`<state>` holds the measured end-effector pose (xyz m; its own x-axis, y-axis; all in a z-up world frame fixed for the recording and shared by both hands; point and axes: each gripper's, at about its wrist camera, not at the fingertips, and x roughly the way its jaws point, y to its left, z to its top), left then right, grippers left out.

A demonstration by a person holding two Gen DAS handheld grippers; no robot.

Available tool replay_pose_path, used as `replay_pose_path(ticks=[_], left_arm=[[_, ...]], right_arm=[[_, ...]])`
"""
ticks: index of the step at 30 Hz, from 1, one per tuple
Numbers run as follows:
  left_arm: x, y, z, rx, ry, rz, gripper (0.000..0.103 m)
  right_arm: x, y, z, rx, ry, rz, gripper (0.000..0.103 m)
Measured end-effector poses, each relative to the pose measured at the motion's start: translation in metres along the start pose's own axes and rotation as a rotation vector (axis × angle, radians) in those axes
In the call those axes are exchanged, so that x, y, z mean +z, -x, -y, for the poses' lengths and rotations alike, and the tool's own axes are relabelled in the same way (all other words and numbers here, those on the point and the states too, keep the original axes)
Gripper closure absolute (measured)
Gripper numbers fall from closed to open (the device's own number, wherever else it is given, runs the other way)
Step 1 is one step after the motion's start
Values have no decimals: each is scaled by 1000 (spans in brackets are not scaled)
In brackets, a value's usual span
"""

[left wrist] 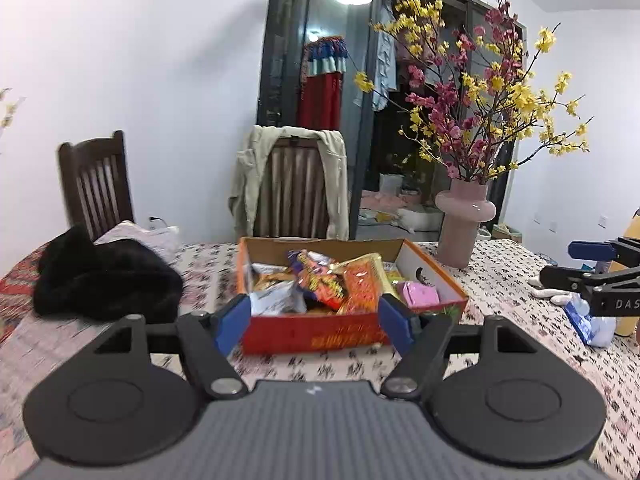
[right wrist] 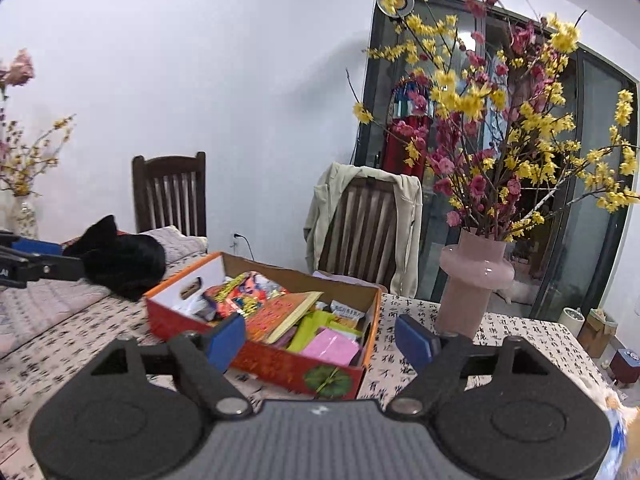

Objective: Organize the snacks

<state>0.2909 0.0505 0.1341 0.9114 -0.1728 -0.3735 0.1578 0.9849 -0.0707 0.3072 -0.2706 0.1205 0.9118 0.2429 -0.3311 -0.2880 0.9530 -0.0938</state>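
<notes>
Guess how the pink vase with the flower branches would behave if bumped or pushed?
The pink vase is probably top-heavy: its tall branches spread far wider than its base, so a push up high may tip it. It looks glossy, likely glass or ceramic: slippery and breakable.

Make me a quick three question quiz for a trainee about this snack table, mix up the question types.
1. True or false: the snack box stands open and holds packets.
2. Which stands beside the box? A) pink vase B) kettle C) lamp
3. What hangs over the chair behind the box?

Key: 1 true. 2 A. 3 a beige jacket.
</notes>
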Motion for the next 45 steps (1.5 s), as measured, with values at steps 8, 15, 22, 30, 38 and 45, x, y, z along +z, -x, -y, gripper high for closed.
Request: replay_pose_path(ticks=[8,15,22,30,38,45], left_arm=[[-35,80,8,23,-38,66,14],[-73,129,29,11,-57,105,0],[-119,166,36,41,-40,105,0],[-164,190,38,72,-8,56,0],[-194,213,49,83,-26,25,0],[-208,225,50,109,15,20,0]], right_arm=[[-30,67,-24,10,-47,32,9],[-61,119,-46,7,-54,47,7],[-98,162,-70,-14,-49,57,6],[-142,208,-98,-11,-44,68,2],[-173,239,-122,-9,-106,93,0],[-200,248,-150,10,-111,79,0]])
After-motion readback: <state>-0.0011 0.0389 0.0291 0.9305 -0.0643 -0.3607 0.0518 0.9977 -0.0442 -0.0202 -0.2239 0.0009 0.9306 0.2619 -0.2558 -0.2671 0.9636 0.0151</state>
